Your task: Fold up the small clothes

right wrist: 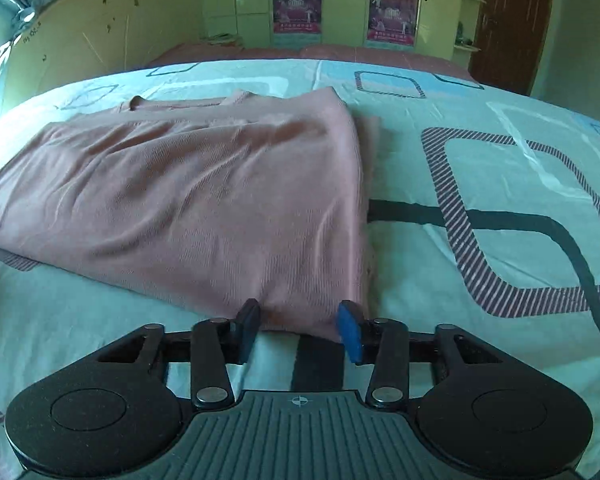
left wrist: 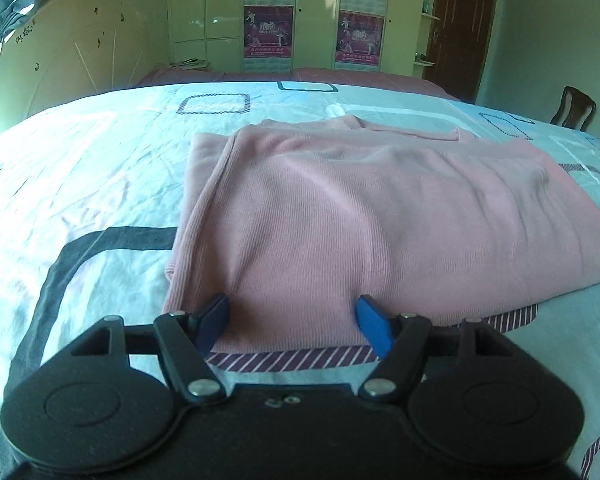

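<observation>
Where jaws gape, perhaps untouched: pink garment (left wrist: 340, 216).

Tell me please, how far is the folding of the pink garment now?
Done: the pink ribbed knit garment lies on the patterned bed sheet with its sides folded in. In hand: the left gripper and right gripper stand open around its near hem, not pinching yet. Left: grasp the hem and fold it towards the collar.

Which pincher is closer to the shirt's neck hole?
Neither, really. The left gripper and the right gripper both sit at the near hem of the pink shirt, one toward each side. The neck hole is at the far end.
</observation>
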`<action>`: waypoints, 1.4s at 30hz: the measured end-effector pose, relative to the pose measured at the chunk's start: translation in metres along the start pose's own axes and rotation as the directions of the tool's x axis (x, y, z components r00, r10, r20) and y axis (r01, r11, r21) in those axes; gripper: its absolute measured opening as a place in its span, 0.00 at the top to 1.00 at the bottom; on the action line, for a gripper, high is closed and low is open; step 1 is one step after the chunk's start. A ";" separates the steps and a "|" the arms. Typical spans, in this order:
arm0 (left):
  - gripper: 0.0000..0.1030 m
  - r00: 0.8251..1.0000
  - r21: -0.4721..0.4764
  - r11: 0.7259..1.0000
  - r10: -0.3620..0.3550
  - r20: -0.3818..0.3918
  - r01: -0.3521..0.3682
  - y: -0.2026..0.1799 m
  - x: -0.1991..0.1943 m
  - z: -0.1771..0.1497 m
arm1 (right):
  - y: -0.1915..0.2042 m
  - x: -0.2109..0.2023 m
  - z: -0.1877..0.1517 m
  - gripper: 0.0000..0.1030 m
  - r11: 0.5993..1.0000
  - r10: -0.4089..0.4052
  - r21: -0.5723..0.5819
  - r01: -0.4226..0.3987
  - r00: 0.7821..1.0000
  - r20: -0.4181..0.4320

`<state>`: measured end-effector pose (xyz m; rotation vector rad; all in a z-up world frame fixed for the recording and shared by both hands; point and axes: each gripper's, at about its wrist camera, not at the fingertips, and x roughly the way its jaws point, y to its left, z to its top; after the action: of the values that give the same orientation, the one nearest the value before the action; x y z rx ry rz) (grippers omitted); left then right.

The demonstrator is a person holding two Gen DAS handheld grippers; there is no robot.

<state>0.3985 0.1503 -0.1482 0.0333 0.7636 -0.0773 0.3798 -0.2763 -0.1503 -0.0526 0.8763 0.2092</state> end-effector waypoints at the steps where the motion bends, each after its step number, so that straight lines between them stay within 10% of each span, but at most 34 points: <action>1: 0.34 1.000 -0.003 1.000 0.007 0.000 -0.007 -0.001 -0.002 0.002 | 0.002 -0.004 0.002 0.68 1.000 0.001 0.006 -0.001 1.000 0.007; 5: 0.35 1.000 -0.012 1.000 0.016 -0.008 -0.016 -0.004 -0.001 0.004 | 0.004 -0.016 0.007 0.80 0.999 -0.015 0.034 0.012 0.997 0.081; 8: 0.34 1.000 -0.018 1.000 0.024 -0.008 -0.024 -0.004 0.002 0.000 | 0.000 0.004 0.003 0.83 0.998 -0.039 0.043 0.040 0.999 -0.014; 37: 0.31 0.999 -0.026 0.999 0.034 -0.021 -0.035 -0.004 0.003 -0.002 | 0.000 0.002 -0.005 0.83 0.998 -0.036 0.062 0.034 0.999 0.035; 42: 0.32 0.988 -0.061 0.988 0.140 -0.070 -0.144 -0.004 -0.014 0.002 | -0.001 0.002 -0.003 0.83 0.998 -0.027 0.049 0.026 1.000 0.016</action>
<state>0.3893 0.1466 -0.1374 0.0271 0.8271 0.0850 0.3792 -0.2768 -0.1537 -0.0171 0.8630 0.1633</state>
